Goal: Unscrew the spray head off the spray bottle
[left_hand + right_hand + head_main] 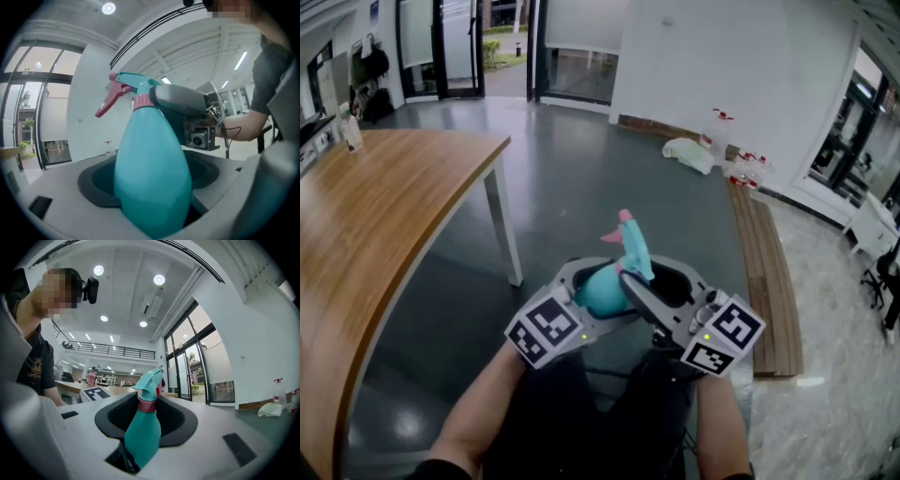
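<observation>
A curved wooden bench (384, 216) fills the head view from seven to ten o'clock, above a grey polished floor (581, 159). The work hangs in the air beside the bench, at centre. The left tongs (150, 178), from seven o'clock, are clamped round the belly of the teal egg-shaped plastic spray bottle (602, 291). The right tongs (146, 416), from five o'clock, stand fairly wide and clasp the teal spray head (140, 85) at its pink collar (146, 405). The pink trigger (610, 235) juts toward ten o'clock. To loosen it well, I judge the left should hold the belly firm without crushing it. The right should bite only the collar, not the trigger, and turn squarely about the neck's axis, regripping between short turns.
</observation>
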`<state>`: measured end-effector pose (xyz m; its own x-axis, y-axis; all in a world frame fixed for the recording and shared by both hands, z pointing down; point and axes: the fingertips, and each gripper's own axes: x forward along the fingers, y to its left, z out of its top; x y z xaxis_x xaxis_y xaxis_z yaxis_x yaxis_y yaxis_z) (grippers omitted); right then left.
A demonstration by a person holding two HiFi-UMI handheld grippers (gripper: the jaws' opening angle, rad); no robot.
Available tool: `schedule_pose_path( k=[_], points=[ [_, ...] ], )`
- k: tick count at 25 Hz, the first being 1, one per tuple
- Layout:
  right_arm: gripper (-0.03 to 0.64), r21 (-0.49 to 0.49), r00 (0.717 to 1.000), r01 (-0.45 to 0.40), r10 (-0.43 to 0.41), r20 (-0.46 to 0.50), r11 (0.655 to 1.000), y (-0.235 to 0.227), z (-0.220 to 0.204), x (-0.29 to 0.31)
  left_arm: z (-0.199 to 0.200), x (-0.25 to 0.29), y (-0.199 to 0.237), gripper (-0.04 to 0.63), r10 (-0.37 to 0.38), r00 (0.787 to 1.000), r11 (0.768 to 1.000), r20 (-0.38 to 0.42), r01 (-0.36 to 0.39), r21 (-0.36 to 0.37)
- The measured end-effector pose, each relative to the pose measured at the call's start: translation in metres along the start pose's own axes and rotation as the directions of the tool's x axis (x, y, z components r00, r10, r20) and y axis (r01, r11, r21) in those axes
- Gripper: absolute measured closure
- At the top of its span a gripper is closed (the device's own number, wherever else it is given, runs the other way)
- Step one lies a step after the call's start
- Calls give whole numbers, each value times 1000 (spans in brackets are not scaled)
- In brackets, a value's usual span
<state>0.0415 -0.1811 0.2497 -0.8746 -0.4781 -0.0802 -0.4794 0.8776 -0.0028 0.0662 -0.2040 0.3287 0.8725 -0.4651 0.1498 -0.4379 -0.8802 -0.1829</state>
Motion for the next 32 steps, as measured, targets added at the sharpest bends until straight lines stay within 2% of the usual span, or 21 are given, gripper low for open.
schedule_pose_path(
  k=[4,9,12,14,16,19,23,28,32],
  points=[
    [480,-31,994,-109,109,-4,994,9,2,0,5,-4,-10,183,-113,993,994,32,113,-10],
    [480,-47,961,-276,276,10,960,26,8,-7,13,-13,-31,184,-254,964,967,74,255,0],
    [480,-57,937,-350,350,-12,935,36,11,-9,17,-17,-42,184,-318,944,948,92,318,8],
    [480,-61,930,-367,367,-20,928,39,13,-9,19,-19,-44,184,-331,937,943,108,332,12],
    [476,-74,942,-334,334,-16,940,37,14,-7,20,-19,-39,183,-299,947,954,116,301,2],
    [471,-111,973,-232,231,-23,966,28,12,-2,19,-13,-25,183,-211,972,977,105,214,-16],
    [451,-127,989,-142,135,-62,982,17,4,0,14,-4,-9,183,-84,993,996,86,87,-35],
    [451,-58,1000,15,-16,-23,998,-4,5,-2,13,0,16,183,79,994,995,80,-74,-60],
    [451,-47,990,122,-125,-62,991,-3,-1,4,5,0,29,183,194,980,979,49,-191,-70]
  ],
)
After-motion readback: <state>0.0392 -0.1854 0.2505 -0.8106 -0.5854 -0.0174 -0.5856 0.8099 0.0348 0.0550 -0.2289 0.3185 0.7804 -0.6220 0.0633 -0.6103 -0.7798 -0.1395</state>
